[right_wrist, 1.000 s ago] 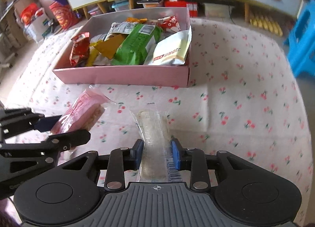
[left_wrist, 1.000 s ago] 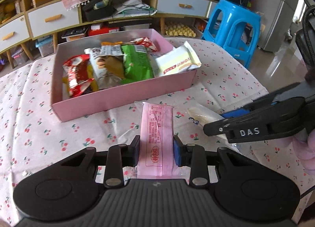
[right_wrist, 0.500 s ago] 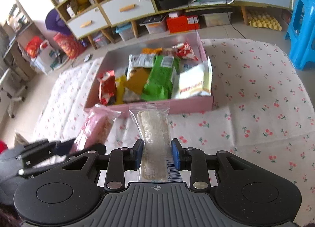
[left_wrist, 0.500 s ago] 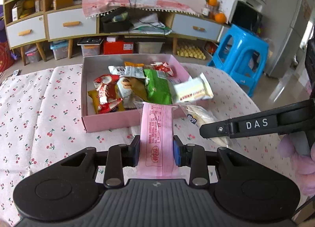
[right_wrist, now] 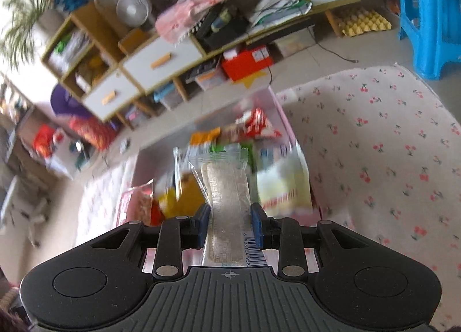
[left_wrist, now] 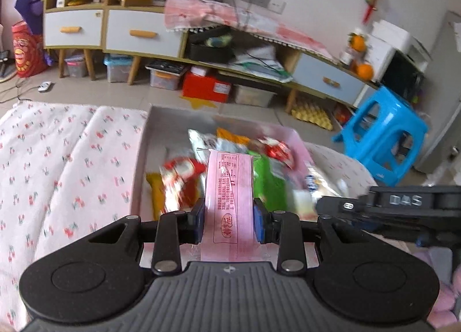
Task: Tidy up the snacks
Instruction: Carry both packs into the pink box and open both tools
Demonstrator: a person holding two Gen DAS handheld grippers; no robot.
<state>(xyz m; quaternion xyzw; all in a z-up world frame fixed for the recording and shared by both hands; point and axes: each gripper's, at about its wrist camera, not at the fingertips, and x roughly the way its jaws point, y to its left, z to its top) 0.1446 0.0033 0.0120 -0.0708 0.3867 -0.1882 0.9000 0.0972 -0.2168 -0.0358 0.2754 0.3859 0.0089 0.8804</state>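
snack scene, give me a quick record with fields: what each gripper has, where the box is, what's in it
left gripper: shut on pink snack packet
right gripper: shut on clear wafer packet
pink box: on the cherry-print cloth, ahead of both grippers
box contents: mixed snack bags, red, green, yellow and white; blurred
packets: both held above the box's near side, not in it yet

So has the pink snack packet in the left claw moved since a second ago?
Yes. The pink snack packet has gone from above the tablecloth to over the pink box.
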